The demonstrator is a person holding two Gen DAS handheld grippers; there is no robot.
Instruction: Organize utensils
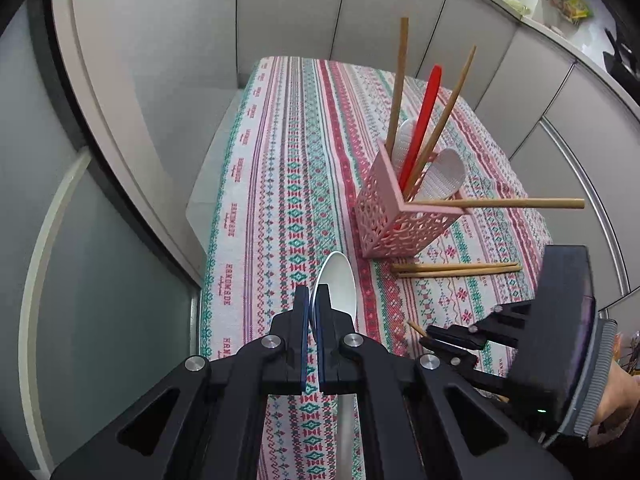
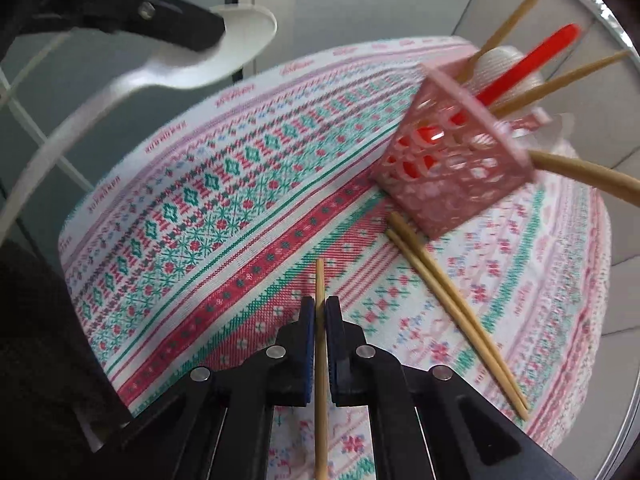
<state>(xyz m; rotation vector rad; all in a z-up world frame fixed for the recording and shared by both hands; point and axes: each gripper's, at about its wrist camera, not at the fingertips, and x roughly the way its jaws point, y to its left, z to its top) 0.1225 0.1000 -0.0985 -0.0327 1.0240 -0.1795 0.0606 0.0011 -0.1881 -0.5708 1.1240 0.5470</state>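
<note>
My left gripper (image 1: 314,300) is shut on a white spoon (image 1: 338,280) and holds it above the table, its bowl pointing toward the pink holder (image 1: 400,216). The spoon also shows in the right wrist view (image 2: 236,52). My right gripper (image 2: 320,308) is shut on a single wooden chopstick (image 2: 320,280), held above the cloth. The pink perforated holder (image 2: 452,168) stands upright with several wooden chopsticks (image 1: 398,84), a red utensil (image 1: 424,120) and white spoons (image 1: 446,172) in it. Two chopsticks (image 1: 456,269) lie on the cloth beside the holder, also seen in the right wrist view (image 2: 452,300).
The table carries a patterned red, green and white cloth (image 1: 280,184). Grey partition walls (image 1: 288,8) stand behind it. A shelf with clutter (image 1: 568,8) runs at the back right. My right gripper shows in the left wrist view (image 1: 452,342), low on the right.
</note>
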